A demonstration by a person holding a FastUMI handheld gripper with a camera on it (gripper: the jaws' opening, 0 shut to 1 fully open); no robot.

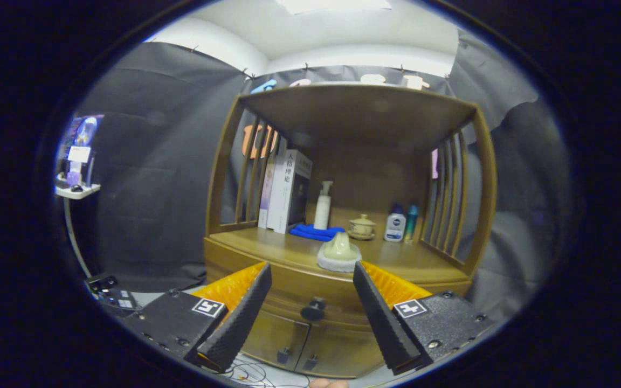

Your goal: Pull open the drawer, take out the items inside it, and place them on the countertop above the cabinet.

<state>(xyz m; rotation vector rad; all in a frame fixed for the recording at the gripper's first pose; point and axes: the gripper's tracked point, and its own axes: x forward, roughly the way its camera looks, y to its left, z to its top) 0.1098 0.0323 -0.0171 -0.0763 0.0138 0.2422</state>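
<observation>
Smooth brown wooden cabinet (343,269) with slatted sides and a curved front. Its drawer with the round dark knob (314,309) sits shut, straight ahead between the fingers. Gripper (310,280) is spread wide, ribbed wedge fingers (240,318) holding nothing. A pale glazed ceramic lid-shaped piece (339,251) rests on the countertop (283,250).

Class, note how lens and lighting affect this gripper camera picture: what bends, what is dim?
Gripper view: fisheye bows the cabinet posts outward; a ceiling light glares overhead; the shelf top shades the books; the open gripper frames the drawer knob, slightly soft.
</observation>
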